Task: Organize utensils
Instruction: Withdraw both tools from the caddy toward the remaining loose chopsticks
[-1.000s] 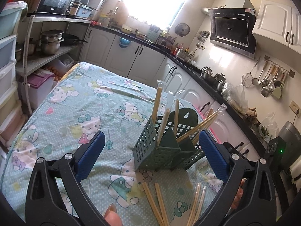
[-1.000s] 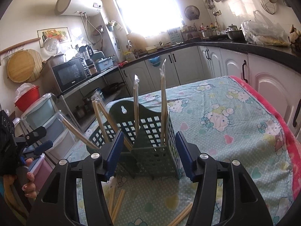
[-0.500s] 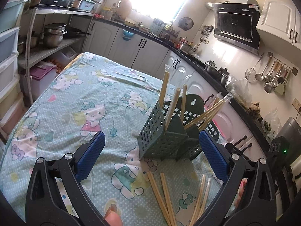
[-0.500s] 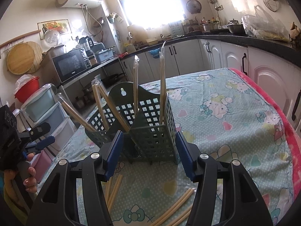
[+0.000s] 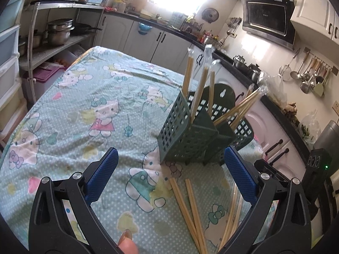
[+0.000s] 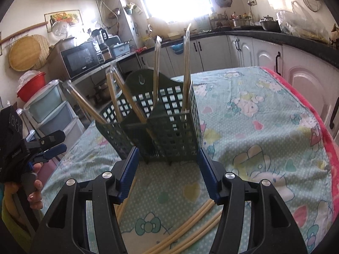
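Note:
A dark green slotted utensil holder (image 5: 190,133) (image 6: 167,124) stands upright on the cartoon-print tablecloth (image 5: 84,110), with several wrapped chopstick pairs (image 5: 199,84) (image 6: 186,63) sticking up out of its compartments. Loose chopsticks (image 5: 190,207) (image 6: 190,226) lie flat on the cloth in front of the holder. My left gripper (image 5: 169,169) hangs open above those loose sticks with nothing between its blue pads. My right gripper (image 6: 167,169) is open too, just short of the holder's base, holding nothing. The left gripper (image 6: 50,146) also shows at the left edge of the right wrist view.
White kitchen cabinets (image 5: 148,36) and a dark counter run behind the table. A shelf with pots (image 5: 59,31) and plastic drawers (image 6: 53,110) stand to one side. A pink table edge (image 6: 326,131) borders the cloth. A fingertip (image 5: 127,245) shows at the bottom.
Both grippers have sunk and tipped downward, so more of the loose chopsticks on the cloth shows. Neither gripper's opening has changed.

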Available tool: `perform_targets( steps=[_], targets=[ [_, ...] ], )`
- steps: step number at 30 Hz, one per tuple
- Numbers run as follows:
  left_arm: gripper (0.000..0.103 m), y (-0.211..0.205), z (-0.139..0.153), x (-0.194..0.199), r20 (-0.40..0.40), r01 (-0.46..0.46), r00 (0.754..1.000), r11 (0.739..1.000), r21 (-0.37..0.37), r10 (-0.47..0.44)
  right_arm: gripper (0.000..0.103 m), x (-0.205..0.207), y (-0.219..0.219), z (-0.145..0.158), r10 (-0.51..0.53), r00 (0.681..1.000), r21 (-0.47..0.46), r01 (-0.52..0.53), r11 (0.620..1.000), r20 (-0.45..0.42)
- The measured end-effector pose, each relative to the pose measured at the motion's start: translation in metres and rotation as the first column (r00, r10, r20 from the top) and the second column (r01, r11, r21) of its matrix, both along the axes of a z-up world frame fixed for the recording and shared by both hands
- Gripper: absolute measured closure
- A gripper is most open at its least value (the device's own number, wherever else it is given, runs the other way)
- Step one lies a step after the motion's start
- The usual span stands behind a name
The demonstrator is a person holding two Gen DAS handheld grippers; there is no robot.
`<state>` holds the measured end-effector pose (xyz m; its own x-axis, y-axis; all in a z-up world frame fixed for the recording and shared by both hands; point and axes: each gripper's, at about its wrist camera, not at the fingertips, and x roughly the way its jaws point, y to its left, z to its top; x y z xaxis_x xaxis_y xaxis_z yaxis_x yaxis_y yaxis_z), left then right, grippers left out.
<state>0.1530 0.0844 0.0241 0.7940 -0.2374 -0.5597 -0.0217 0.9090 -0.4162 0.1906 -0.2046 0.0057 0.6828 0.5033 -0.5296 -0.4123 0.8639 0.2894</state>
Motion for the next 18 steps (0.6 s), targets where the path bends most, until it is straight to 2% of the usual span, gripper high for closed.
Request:
perform_targets(
  steps=[9,18],
  targets=[
    [0.011,-0.015,-0.022,0.004,-0.074,0.039,0.997,0.999,0.005,-0.038,0.048,-0.005,0.003,-0.018,0.016,0.998,-0.029,-0.018,0.999,-0.056],
    [0.011,-0.028,-0.043,0.010,-0.140,0.072,0.988,0.997,0.028,-0.067,0.048,-0.003,-0.003,-0.034,-0.014,0.993,-0.063,0.006,0.998,-0.118]
  ],
)
